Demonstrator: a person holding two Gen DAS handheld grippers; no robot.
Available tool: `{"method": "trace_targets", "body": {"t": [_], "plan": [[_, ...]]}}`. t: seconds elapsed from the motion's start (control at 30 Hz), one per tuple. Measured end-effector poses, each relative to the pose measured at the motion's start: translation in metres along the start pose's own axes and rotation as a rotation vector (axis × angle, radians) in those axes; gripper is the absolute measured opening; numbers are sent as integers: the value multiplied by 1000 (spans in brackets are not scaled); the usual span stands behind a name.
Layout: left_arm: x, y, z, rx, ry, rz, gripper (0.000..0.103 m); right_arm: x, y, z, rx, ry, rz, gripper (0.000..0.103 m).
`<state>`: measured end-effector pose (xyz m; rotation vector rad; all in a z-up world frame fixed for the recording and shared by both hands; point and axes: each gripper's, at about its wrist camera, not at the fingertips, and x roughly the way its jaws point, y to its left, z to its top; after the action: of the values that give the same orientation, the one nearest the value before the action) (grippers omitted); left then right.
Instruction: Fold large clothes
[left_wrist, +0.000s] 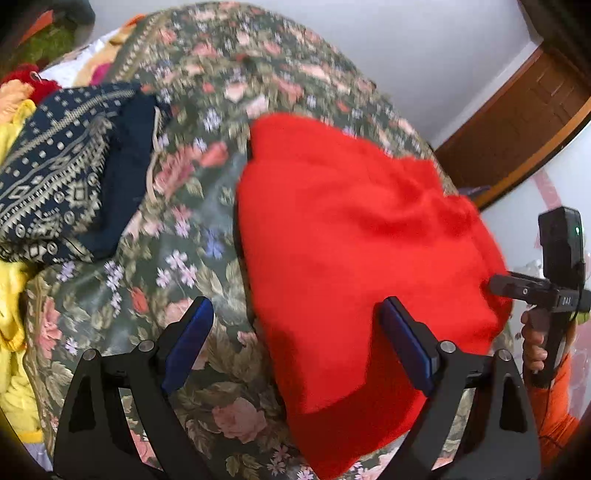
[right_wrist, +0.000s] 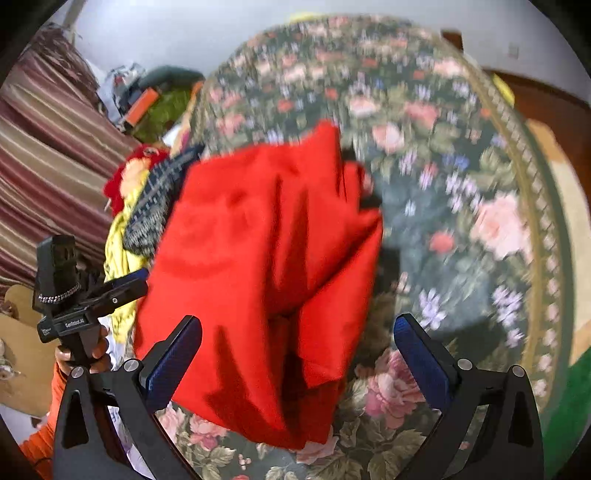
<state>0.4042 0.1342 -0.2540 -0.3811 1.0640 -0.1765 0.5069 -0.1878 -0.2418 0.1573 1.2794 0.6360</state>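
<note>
A red garment lies bunched in folds on a floral bedspread; it also shows in the right wrist view. My left gripper is open, its right finger over the garment's near edge and its left finger over the bedspread, holding nothing. My right gripper is open, with the garment's lower folds lying between its fingers, not gripped. The right gripper shows from the side in the left wrist view at the garment's right edge. The left gripper shows in the right wrist view at the garment's left edge.
A navy patterned garment lies folded at the left, above yellow cloth. More clothes are piled behind it. A striped curtain hangs at the left. The bedspread extends to the right, with a wooden door beyond.
</note>
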Motion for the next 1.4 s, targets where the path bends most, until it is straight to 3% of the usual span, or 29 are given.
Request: {"method": "trace_targets", "body": {"t": [0.17, 0.3, 0.37, 0.4, 0.43, 0.57, 0.63, 0.7, 0.97, 1.23, 1.4], "plan": [[18, 10, 5, -90, 43, -133, 93, 30, -15, 7, 74, 70, 87, 103], [45, 20, 11, -167, 88, -224, 93, 41, -20, 19, 107, 58, 148, 102], [49, 21, 15, -184, 71, -247, 91, 45, -19, 24, 98, 49, 183, 90], [50, 21, 16, -186, 66, -256, 80, 47, -18, 25, 101, 54, 198, 79], [53, 20, 17, -196, 70, -263, 80, 50, -18, 26, 107, 58, 212, 69], [53, 19, 19, -201, 39, -264, 63, 51, -9, 28, 98, 41, 182, 51], [45, 22, 18, -197, 20, -282, 51, 43, 4, 29, 64, 22, 173, 35], [31, 20, 19, -181, -7, -303, 42, 30, 22, 30, 2, -4, 161, 29], [-57, 18, 33, -87, -174, -273, 37, -3, 110, 38, -173, -88, 125, 26], [-156, 74, 52, -82, -358, -221, 37, -3, 202, 72, -242, -190, 196, 26], [-187, 117, 72, -113, -416, -172, 37, 27, 256, 104, -267, -205, 233, 26]]}}
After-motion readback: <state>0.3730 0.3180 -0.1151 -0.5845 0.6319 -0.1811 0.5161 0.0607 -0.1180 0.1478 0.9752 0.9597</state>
